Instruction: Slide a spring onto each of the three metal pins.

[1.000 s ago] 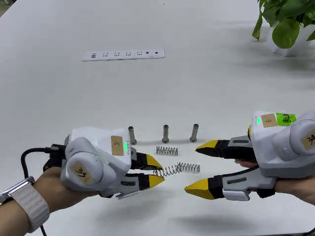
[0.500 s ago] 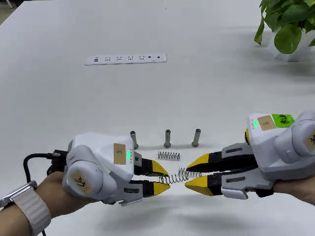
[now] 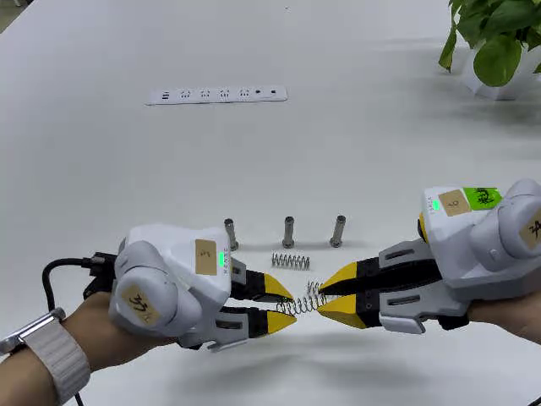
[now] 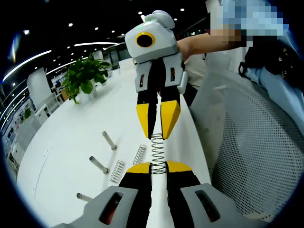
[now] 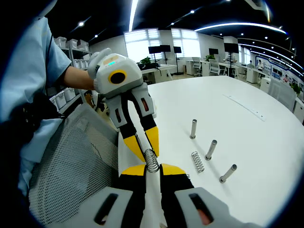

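fingers of left gripper and right gripper pinch one spring; three pins stand by another spring.

White table: pins, spring, power strip

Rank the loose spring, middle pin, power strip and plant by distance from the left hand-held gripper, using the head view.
1. Loose silver coil spring, lying just beyond the left hand-held gripper.
2. Middle silver metal pin, upright behind it.
3. White power strip, far back.
4. Green potted plant, far right corner.
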A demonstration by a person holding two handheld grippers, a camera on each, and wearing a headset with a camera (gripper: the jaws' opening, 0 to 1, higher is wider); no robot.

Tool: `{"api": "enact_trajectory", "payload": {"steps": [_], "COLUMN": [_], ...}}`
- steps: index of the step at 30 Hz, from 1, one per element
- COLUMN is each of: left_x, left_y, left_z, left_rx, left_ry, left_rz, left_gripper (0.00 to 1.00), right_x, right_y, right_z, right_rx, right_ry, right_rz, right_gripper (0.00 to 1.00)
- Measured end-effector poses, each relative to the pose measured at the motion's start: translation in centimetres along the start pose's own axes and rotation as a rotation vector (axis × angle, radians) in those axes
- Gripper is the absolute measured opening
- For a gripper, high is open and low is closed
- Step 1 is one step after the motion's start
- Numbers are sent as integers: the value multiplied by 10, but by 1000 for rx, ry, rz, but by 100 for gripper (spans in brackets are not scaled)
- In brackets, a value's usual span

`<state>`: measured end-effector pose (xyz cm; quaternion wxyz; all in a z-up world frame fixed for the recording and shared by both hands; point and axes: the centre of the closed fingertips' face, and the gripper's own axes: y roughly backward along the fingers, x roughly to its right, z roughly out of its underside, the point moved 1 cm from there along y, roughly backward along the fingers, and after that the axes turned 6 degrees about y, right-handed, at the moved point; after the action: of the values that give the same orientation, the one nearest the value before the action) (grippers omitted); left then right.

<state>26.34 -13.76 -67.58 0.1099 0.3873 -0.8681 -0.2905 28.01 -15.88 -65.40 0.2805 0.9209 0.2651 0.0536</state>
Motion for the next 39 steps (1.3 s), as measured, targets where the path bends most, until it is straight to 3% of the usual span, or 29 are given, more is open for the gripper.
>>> {"api": "enact_trajectory", "payload": {"steps": [13,18,28,33,36,39], "left_x": [3,4,5,5,5,4], "left_y": [-4,-6,-13,-14,-15,-16], "left_z": [-5,-5,-3,-3,-4,-5], "left_rx": [19,15,1,12,19,21], "left_ry": [50,59,69,78,93,95], "left_rz": [1,5,12,10,5,4], "left_gripper": [9,9,9,9,9,9], "right_x": [-5,-7,-11,-10,-10,-10], "right_y": [0,-2,-8,-6,-6,-8], "right_z": [-16,-17,-17,-10,-6,-4], "right_rx": [-26,-59,-148,-222,-271,-298], "right_ry": [64,97,178,226,252,258], "right_rz": [-15,-21,-49,-58,-79,-95], "right_gripper": [12,12,11,13,20,19]}}
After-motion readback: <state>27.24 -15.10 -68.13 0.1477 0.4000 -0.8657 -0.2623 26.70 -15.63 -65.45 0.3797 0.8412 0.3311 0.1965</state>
